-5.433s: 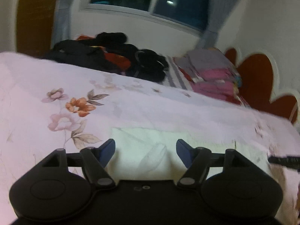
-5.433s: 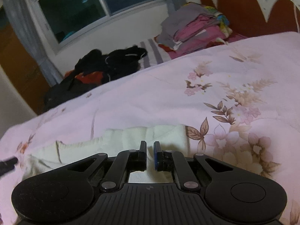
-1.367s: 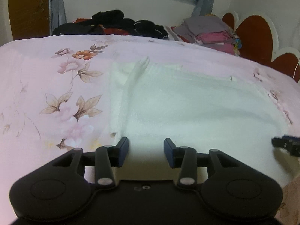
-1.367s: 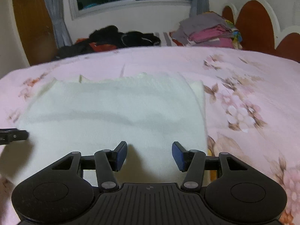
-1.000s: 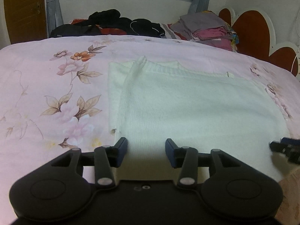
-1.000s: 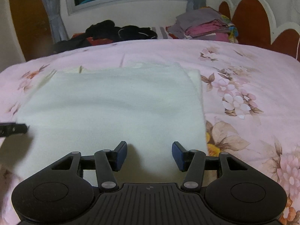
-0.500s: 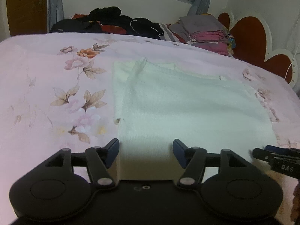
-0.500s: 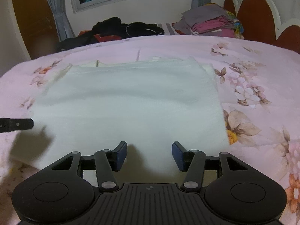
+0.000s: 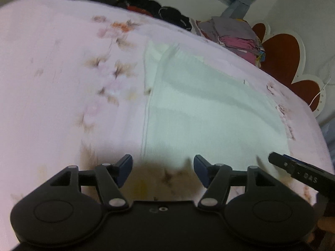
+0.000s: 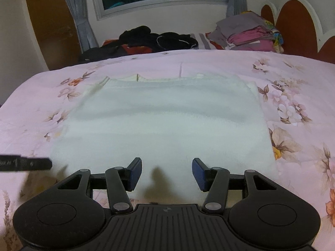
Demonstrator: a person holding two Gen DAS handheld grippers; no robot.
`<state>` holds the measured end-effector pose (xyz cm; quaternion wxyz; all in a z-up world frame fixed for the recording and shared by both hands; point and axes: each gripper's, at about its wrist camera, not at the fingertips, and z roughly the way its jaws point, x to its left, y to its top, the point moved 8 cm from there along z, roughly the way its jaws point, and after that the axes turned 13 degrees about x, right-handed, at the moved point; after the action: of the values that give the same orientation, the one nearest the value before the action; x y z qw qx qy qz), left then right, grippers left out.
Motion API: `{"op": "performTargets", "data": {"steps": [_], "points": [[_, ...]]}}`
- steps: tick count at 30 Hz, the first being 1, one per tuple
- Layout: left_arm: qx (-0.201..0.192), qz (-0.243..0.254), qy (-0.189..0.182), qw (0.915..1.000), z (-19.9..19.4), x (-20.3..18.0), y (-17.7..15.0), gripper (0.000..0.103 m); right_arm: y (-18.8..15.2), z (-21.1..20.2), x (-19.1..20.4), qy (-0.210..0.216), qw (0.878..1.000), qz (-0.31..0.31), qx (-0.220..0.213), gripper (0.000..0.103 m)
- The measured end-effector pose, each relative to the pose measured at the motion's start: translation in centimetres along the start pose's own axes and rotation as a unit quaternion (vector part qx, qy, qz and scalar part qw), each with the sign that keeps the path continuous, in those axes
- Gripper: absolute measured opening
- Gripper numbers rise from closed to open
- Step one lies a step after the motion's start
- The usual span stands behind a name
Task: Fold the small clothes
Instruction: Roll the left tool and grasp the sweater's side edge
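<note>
White knit garment [image 10: 167, 125] is lying flat and folded on the pink floral bedspread [image 10: 293, 79], its near hem sitting just ahead of both claws. Right claw [image 10: 167, 172] is hovering over that hem toward the 6 o'clock edge, blue pads spread, gripping nothing. Left claw [image 9: 162, 168] is hanging at the garment's near left corner; its jaws have just been opening and nothing is lying between them. Dark clothes [image 10: 155, 39] are piling at 12 o'clock, folded pink and grey laundry [image 10: 249, 35] at 1 o'clock beside the red headboard [image 10: 297, 25].
</note>
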<state>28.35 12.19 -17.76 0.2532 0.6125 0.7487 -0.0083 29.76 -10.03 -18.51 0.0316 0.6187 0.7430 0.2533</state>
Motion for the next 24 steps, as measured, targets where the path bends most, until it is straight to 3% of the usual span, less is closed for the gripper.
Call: {"op": "performTargets", "data": {"steps": [3, 7, 10, 16, 24], "points": [[0.018, -0.040, -0.058, 0.9973, 0.3, 0.5, -1.3, 0.064, -0.3, 0.0, 0.0, 0.000, 1.000, 0.001, 0.003, 0.053], [0.027, -0.100, -0.127, 0.9865, 1.5, 0.7, -1.9, 0.064, -0.5, 0.3, 0.2, 0.001, 1.000, 0.000, 0.008, 0.053], [0.015, -0.118, -0.148, 0.9818, 2.4, 0.6, -1.1, 0.064, 0.0, 0.6, 0.7, 0.002, 1.000, -0.011, 0.008, 0.053], [-0.021, -0.185, -0.195, 0.9630, 4.8, 0.3, 1.3, 0.065, 2.7, 1.6, 1.2, 0.006, 0.999, -0.032, 0.001, 0.053], [-0.089, -0.215, -0.200, 0.9519, 6.4, -0.4, 3.8, 0.062, 7.3, 6.6, 1.4, -0.002, 0.998, -0.068, -0.004, 0.053]]}}
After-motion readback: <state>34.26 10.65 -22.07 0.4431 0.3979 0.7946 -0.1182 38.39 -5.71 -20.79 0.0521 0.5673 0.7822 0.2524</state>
